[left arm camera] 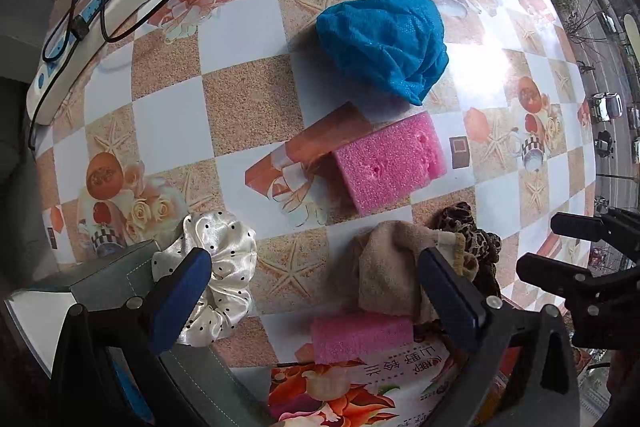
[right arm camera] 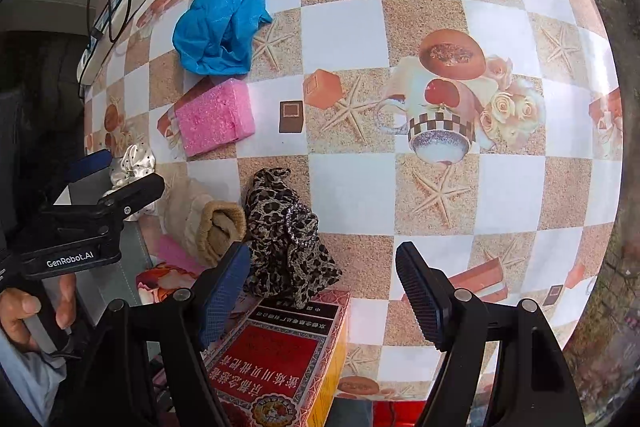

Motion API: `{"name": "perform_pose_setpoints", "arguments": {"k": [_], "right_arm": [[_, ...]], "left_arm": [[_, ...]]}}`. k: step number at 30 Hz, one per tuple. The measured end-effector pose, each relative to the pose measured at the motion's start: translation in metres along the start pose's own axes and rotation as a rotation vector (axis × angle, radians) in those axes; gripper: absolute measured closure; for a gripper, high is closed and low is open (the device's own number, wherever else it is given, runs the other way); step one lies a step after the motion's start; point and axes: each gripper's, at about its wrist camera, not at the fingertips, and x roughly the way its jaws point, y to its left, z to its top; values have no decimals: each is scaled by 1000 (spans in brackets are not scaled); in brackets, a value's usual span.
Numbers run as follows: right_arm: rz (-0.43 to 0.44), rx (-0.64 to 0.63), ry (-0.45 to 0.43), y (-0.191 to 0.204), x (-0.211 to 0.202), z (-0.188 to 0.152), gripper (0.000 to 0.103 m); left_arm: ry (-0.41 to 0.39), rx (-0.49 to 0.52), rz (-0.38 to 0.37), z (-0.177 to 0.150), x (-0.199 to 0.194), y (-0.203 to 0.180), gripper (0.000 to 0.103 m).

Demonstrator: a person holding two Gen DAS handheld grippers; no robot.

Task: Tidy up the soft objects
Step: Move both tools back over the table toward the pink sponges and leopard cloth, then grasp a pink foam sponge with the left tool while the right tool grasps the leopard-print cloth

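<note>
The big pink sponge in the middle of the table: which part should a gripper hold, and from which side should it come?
Grip the pink sponge across its two long side faces, coming straight down from above. It lies flat as a block, with bare table around it and the blue cloth just behind, so those parallel faces are free and its top is open.

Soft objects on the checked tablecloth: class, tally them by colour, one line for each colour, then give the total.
Pink: 2, the large sponge and the small sponge
Blue: 1, the crumpled blue cloth
White with black dots: 1, the scrunchie
Beige: 1, the folded beige cloth
Leopard print: 1, the leopard cloth
Total: 6
</note>
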Motion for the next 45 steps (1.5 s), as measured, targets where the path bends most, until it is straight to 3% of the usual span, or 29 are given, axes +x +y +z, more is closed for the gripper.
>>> {"name": "perform_pose_setpoints", "arguments": {"k": [6, 9, 11, 17, 21, 23, 32, 37, 40, 41, 42, 44, 45], "right_arm": [[-108, -160, 157, 27, 50, 19, 26], [-140, -179, 186, 22, 62, 19, 26], [-157, -165, 176, 13, 62, 16, 15], [-199, -82, 82, -32, 43, 0, 15], [-35, -92, 61, -42, 31, -9, 15], [-13, -136, 82, -34, 35, -10, 15], [-147, -305, 47, -1, 59, -12, 15], [-150, -323, 33, -1, 61, -15, 15], [-181, -343, 20, 5, 62, -24, 24], [-179, -349, 16, 6, 61, -25, 31], [-166, -350, 12, 5, 59, -26, 46], [-138, -332, 16, 12, 61, -27, 60], [-131, -319, 11, 10, 61, -29, 63]], "left_arm": [[6, -26, 14, -15, -2, 11, 0], [13, -44, 8, -6, 0, 5, 0], [14, -52, -3, 2, 4, -3, 0], [42, -98, -28, 26, 27, -31, 0], [53, -157, -80, 36, 34, -36, 0], [56, -172, -75, 41, 36, -37, 0], [86, -245, -9, 56, 65, -41, 0], [82, -215, 31, 64, 69, -54, 0], [98, -222, 32, 69, 70, -57, 0], [106, -223, 31, 71, 70, -57, 0], [115, -221, 29, 72, 70, -57, 0], [139, -214, 26, 78, 72, -52, 0], [147, -206, 26, 79, 72, -53, 0]]}}
